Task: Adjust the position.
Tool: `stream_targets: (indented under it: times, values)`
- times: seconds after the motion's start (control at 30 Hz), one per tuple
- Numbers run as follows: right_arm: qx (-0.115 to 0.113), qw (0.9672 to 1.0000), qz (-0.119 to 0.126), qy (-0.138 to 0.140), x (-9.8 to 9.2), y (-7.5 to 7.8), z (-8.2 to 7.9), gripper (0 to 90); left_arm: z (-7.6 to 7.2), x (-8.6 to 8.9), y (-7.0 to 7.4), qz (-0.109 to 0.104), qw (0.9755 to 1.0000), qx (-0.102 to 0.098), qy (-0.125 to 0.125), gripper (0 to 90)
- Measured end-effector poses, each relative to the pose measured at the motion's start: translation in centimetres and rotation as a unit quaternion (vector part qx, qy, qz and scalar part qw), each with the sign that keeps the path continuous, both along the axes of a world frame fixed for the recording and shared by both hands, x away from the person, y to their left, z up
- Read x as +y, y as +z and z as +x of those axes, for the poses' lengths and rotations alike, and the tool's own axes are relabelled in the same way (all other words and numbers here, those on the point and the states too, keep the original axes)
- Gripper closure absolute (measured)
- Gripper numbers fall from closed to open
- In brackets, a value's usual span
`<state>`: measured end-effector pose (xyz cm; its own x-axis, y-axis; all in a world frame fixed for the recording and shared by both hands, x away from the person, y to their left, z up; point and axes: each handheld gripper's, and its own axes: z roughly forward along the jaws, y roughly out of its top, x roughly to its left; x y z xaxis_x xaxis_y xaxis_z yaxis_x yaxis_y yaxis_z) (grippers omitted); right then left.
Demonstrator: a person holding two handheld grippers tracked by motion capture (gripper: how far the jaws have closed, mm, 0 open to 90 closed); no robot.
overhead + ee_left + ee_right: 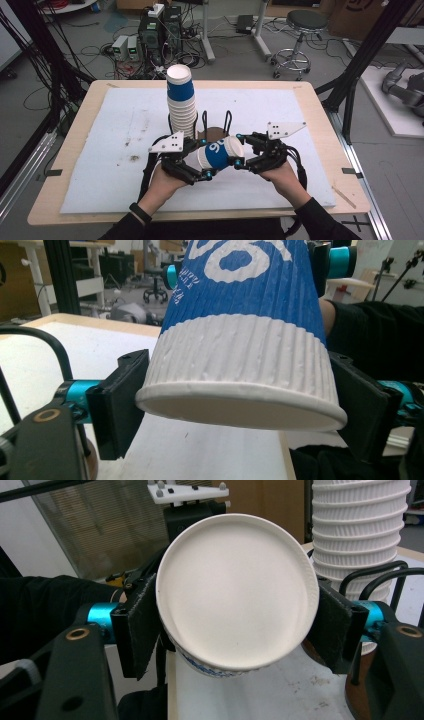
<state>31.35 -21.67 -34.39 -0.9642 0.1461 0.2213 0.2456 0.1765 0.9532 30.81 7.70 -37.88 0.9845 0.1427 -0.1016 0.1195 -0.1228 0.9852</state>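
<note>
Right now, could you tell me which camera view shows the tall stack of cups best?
The high view: the stack of cups stands whole there, blue cup on top, behind the single cup held between the grippers. The right gripper view shows part of its ribbed white side. The left gripper view looks at the held cup.

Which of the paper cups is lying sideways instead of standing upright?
The cup held between the left gripper and the right gripper. It lies on its side above the table, while the other cups stand nested in the stack behind it.
</note>
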Motion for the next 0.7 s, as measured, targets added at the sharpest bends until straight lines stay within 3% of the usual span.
stream_targets:
  times: [0.13,0.23,0.33,0.4,0.5,0.57,0.67,0.7]
  values:
    - [-0.009,0.9996,-0.026,0.002,0.0,0.0,0.0,27.9,0.1,0.1,0.5,0.031,0.9995,-0.003,-0.002,19.9]
    - [-0.018,0.9977,-0.064,-0.006,0.2,0.1,-0.1,21.1,0.0,-0.1,1.0,0.064,0.9979,-0.009,-0.008,20.4]
    - [-0.024,0.9958,-0.088,0.004,0.2,0.4,-0.1,21.1,-0.1,-0.4,1.5,0.117,0.9928,-0.024,-0.010,20.5]
    - [-0.036,0.9929,-0.113,0.003,0.3,0.7,-0.2,21.1,-0.3,-0.6,1.9,0.155,0.9872,-0.037,-0.008,20.5]
    - [-0.039,0.9884,-0.147,0.008,0.5,0.7,-0.3,21.1,-0.4,-0.9,2.1,0.185,0.9818,-0.041,-0.006,20.7]
    - [-0.036,0.9861,-0.162,0.014,0.7,0.5,-0.2,21.3,-0.4,-0.9,2.2,0.197,0.9795,-0.043,-0.006,20.8]
    - [-0.035,0.9841,-0.173,0.020,1.1,0.1,-0.2,27.5,-0.5,-0.8,2.4,0.197,0.9791,-0.050,-0.003,20.7]
    - [-0.041,0.9839,-0.173,0.019,1.1,0.0,-0.2,27.8,-0.5,-0.7,2.4,0.189,0.9806,-0.052,-0.001,20.1]
